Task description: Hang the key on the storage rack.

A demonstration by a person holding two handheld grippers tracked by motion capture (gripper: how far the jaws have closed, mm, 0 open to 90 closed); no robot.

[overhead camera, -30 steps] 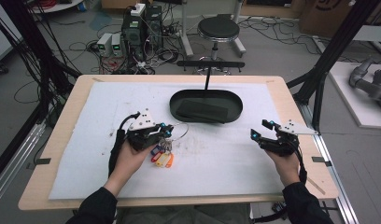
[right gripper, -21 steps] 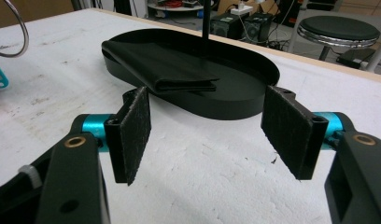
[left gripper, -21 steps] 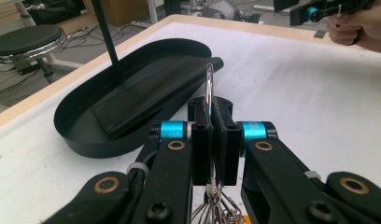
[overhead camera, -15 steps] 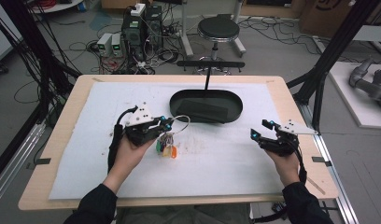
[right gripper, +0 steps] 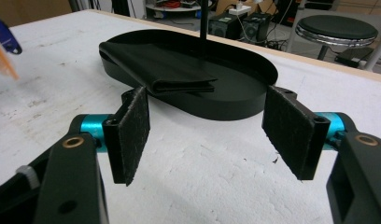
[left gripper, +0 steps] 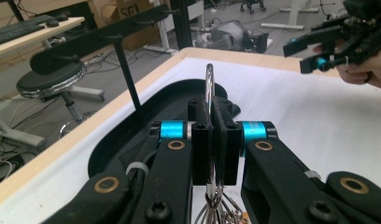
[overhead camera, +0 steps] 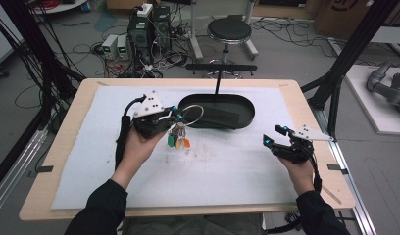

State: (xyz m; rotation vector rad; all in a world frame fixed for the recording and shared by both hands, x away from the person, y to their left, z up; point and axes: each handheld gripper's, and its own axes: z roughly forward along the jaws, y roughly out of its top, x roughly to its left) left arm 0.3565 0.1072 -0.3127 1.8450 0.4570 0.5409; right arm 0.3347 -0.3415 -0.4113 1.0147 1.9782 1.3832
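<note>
Silver key ring [overhead camera: 192, 115] with coloured tags clamped in left gripper [overhead camera: 174, 113] fingers, lifted clear of worktop [overhead camera: 266, 171]; placing onto black oval tray [overhead camera: 242, 105] remains. Right gripper [overhead camera: 276, 137] fingers apart, empty.

This is a robotics or engineering lab. A wooden table [overhead camera: 306, 105] covered with a white mat [overhead camera: 227, 166] stands inside a frame of black struts [overhead camera: 352, 54], a purpose-built recording bench. On the grey floor behind it, tangled cables [overhead camera: 90, 46] run to stacked electronics boxes [overhead camera: 146, 24] and power supplies. A round black stool [overhead camera: 229, 30] stands nearby, cardboard boxes [overhead camera: 345, 12] sit at the back, and a grey robot arm [overhead camera: 387, 88] lies on a side bench to the right.
</note>
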